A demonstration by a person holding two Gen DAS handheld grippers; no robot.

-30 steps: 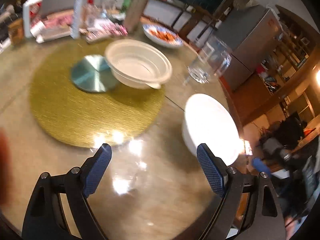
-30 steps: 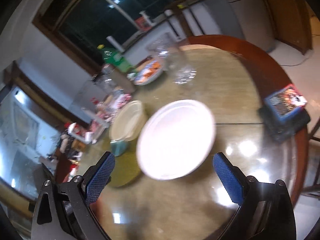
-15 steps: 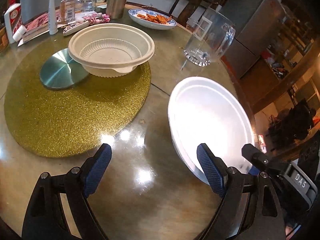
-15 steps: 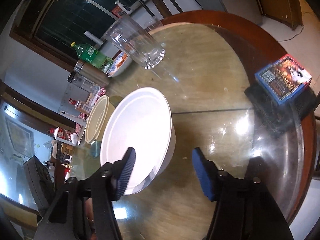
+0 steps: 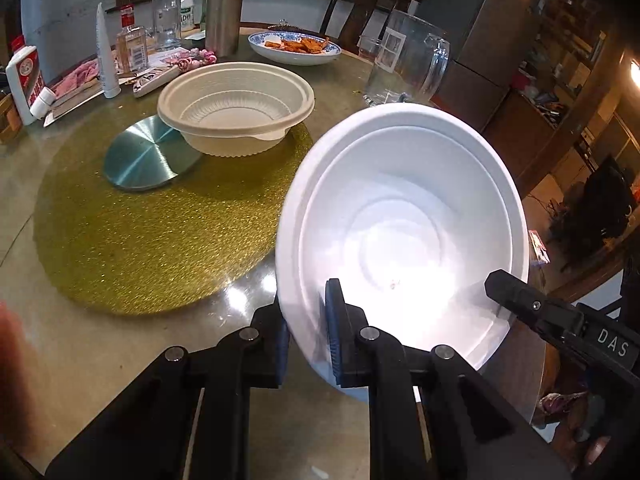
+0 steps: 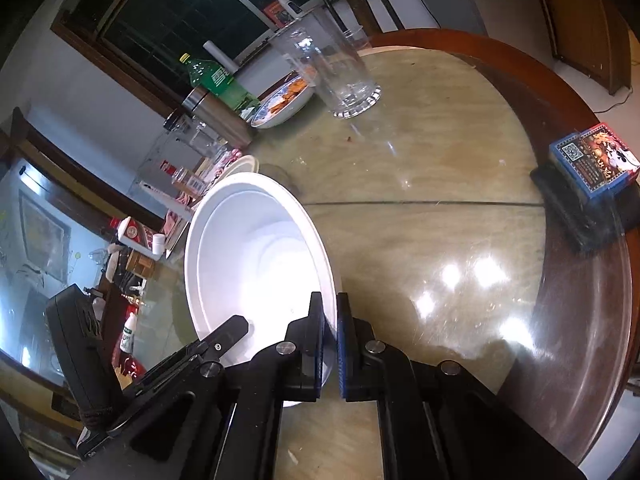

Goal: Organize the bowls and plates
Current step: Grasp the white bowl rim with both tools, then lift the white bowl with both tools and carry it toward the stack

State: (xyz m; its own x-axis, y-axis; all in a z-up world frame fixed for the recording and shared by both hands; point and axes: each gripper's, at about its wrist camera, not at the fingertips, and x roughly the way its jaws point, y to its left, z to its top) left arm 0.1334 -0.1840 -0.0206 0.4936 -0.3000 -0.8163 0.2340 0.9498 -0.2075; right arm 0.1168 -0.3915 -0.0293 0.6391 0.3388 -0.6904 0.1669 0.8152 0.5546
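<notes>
A white bowl [image 5: 400, 216] stands tilted at the table's near right. My left gripper [image 5: 308, 332] is shut on its near-left rim. My right gripper [image 6: 330, 344] is shut on its opposite rim; the white bowl also shows in the right wrist view [image 6: 256, 256]. The right gripper's finger shows in the left wrist view [image 5: 520, 300] at the bowl's right rim. A cream bowl [image 5: 236, 104] sits upright on a gold round mat [image 5: 140, 232], beside a small teal disc [image 5: 144, 158].
A glass pitcher [image 5: 404, 64] and a blue-rimmed plate of food [image 5: 296, 48] stand behind. Bottles, a steel flask [image 5: 222, 8] and clutter line the far left. A blue box [image 6: 592, 164] on a black pad lies at the table's right edge.
Both grippers have closed on the white bowl's rim from open, the right one first. The bowl now stands tilted and fills more of both views.
</notes>
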